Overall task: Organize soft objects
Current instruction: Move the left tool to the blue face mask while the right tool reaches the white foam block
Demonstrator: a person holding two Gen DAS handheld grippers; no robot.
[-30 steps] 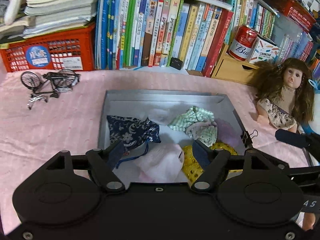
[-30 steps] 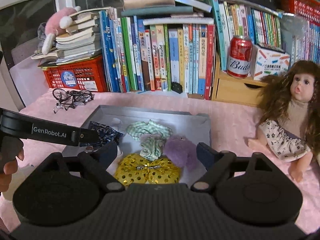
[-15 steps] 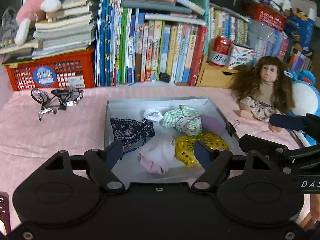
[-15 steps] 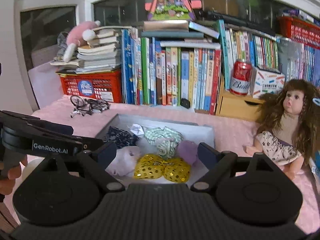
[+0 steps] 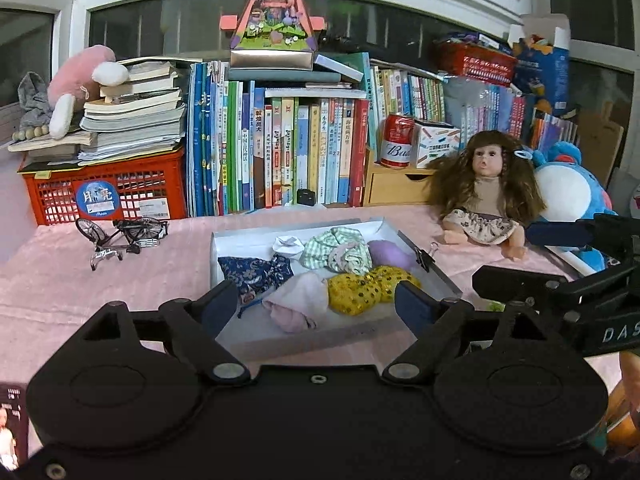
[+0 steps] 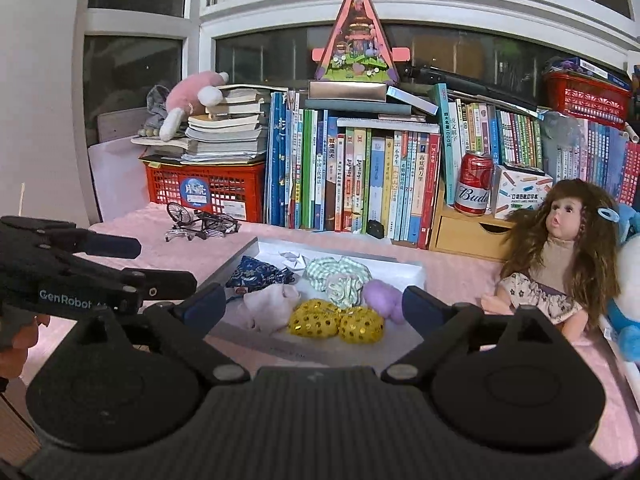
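My left gripper (image 5: 316,300) has its jaws opening, nothing between the pads, and it sits back from the near edge of the grey tray (image 5: 448,280). My right gripper (image 6: 314,304) is opening too, jaws wide and empty; from the left camera I read "DAS" on its side, and from the right camera I read "GenRobot" on the other one.

All the soft things lie inside the tray: a navy floral pouch (image 5: 254,274), a pale pink cloth (image 5: 298,304) just beside it, a yellow sequined piece (image 5: 368,288), a green checked cloth (image 5: 340,252) and a purple fuzzy ball (image 5: 388,254).

Behind, on the pink table cover (image 5: 100,292), a red can (image 6: 474,188) reads "Bud". A doll (image 6: 560,264) sits right of the tray, well apart from it.
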